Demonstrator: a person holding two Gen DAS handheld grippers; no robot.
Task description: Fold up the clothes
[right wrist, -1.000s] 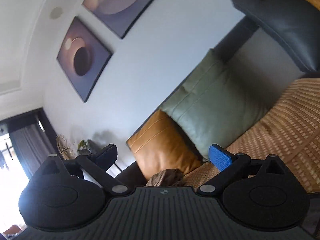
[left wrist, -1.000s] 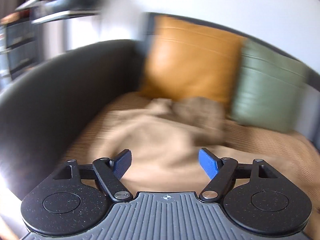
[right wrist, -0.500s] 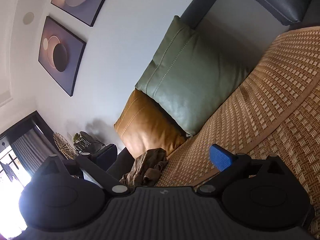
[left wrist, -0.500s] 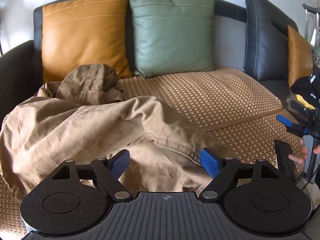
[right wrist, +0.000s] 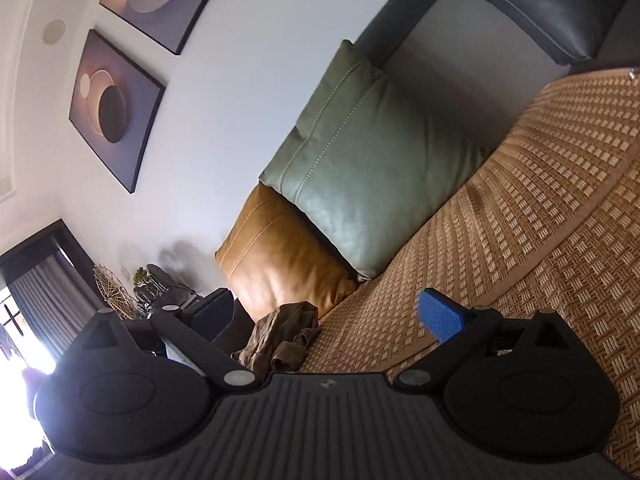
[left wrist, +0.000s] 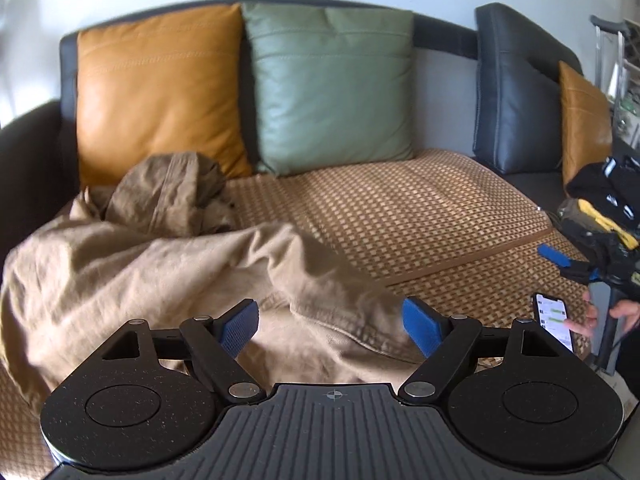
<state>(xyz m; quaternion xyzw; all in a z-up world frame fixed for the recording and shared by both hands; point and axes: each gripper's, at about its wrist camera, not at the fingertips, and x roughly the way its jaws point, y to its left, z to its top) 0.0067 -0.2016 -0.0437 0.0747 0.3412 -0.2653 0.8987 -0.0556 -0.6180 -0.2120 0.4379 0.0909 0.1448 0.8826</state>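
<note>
A crumpled tan garment (left wrist: 152, 280) lies on the left part of the sofa seat, with a darker brown garment (left wrist: 172, 192) bunched behind it against the orange cushion. My left gripper (left wrist: 331, 326) hovers over the tan garment's near hem, open, its blue pads on either side of the cloth but not pressing it. My right gripper (right wrist: 326, 314) is open and empty, pointing level along the woven seat mat (right wrist: 520, 220) toward the brown garment (right wrist: 284, 340). One of its blue fingers (left wrist: 554, 255) shows at the right edge of the left wrist view.
An orange cushion (left wrist: 160, 92) and a green cushion (left wrist: 332, 88) lean on the sofa back. A dark cushion (left wrist: 516, 100) and another orange one (left wrist: 580, 120) stand at the right. A hand holds a lit phone (left wrist: 554, 322) near the right gripper. Dark armrest (left wrist: 32, 168) on the left.
The left wrist view swung from the left armrest and the blurred garment to face the sofa squarely. The right gripper sank closer to the mat. Both pairs of jaws stayed wide.
</note>
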